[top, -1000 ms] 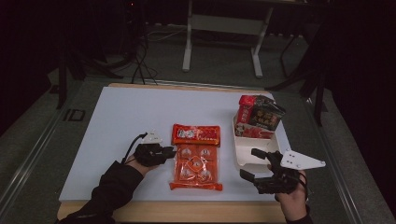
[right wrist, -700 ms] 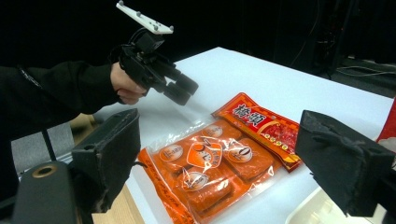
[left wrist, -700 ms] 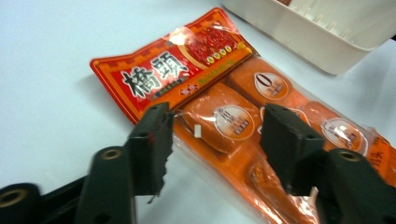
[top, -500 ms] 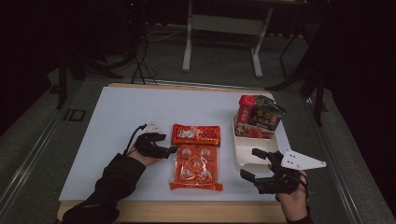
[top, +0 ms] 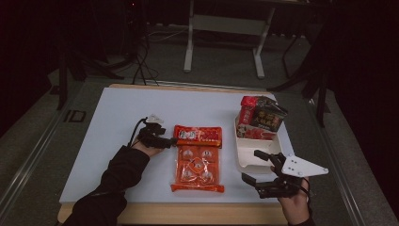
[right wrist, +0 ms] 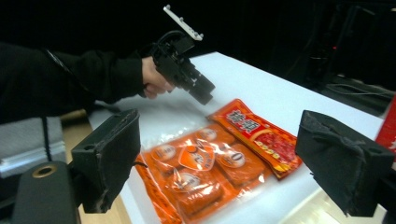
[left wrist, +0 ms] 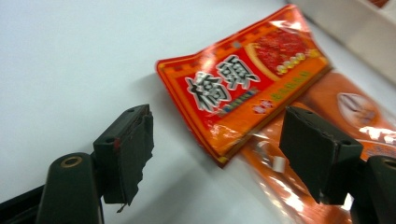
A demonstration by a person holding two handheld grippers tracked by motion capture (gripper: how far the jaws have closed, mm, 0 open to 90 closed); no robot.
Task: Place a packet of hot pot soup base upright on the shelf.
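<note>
At centre frame the left gripper (top: 165, 141) has just spread its jaws (nothing between them yet) and edged toward the red packet (top: 198, 135), likely readying a pickup.

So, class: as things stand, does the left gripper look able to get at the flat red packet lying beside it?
Probably yes. The left gripper has just opened its jaws, which stand apart with nothing between them, right at the red packet's near edge. Bare white table lies around that corner, so the way looks free.
</note>
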